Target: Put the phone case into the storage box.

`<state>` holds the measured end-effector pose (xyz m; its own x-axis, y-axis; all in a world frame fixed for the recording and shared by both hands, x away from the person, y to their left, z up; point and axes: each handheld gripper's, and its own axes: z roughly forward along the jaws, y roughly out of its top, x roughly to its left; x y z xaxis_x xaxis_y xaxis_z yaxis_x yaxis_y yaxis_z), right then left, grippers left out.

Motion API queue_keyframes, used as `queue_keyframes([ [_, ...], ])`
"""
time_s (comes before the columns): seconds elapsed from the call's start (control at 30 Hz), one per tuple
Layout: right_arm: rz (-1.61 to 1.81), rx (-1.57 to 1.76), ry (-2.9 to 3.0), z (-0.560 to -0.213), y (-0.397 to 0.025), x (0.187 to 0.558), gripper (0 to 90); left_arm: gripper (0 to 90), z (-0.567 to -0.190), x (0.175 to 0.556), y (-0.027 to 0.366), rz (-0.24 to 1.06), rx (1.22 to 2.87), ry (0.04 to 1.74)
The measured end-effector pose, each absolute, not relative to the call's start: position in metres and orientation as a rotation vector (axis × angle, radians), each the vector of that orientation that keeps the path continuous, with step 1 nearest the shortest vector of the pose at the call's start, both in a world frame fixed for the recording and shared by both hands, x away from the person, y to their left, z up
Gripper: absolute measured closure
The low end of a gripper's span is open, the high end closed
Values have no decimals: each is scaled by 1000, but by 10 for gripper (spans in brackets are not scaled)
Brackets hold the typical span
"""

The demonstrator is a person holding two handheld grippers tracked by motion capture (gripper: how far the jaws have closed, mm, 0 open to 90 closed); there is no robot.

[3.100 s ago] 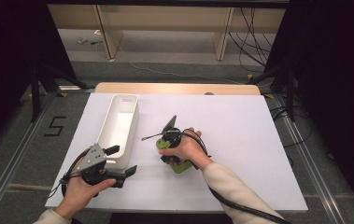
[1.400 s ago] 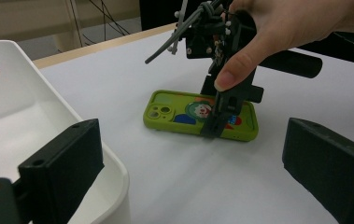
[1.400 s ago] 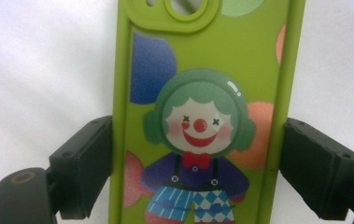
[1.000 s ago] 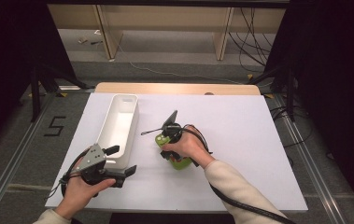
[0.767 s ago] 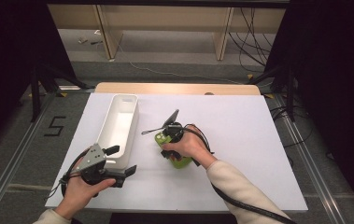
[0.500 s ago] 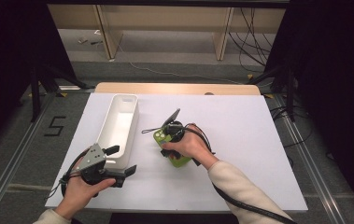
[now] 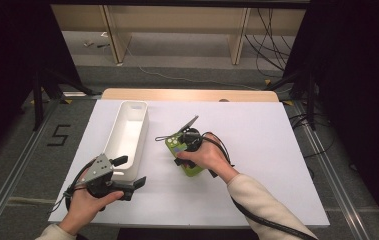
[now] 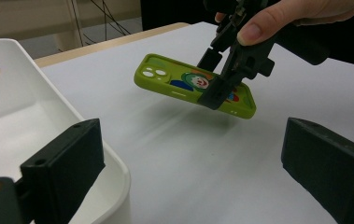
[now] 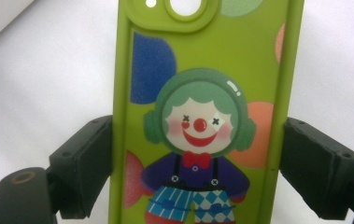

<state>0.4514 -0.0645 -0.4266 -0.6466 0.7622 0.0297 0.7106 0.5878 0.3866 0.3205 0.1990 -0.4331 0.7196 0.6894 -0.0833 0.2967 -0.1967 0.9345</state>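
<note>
You have one white table (image 7: pixel 277 150), one long white bin (image 7: pixel 127 137) near its left edge, one green phone case (image 8: pixel 193 86) and two grippers. Your right gripper (image 9: pixel 195 158) is clamped on the case by its long sides, holding it tilted just above the table's middle, well clear of the bin. The case is lime green with a raised camera cutout at one end and a printed clown: green hair, red nose, red bow tie, checked trousers, coloured blobs around. Your left gripper (image 8: pixel 198 177) sits near the front-left corner, jaws wide apart, holding nothing.
</note>
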Motion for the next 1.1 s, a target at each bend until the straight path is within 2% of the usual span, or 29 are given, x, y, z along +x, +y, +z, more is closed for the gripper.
queue_keyframes([
  [1.1,965,1135,2532,-427,-101,432,164,56,-433,320,199,435,1787,781],
])
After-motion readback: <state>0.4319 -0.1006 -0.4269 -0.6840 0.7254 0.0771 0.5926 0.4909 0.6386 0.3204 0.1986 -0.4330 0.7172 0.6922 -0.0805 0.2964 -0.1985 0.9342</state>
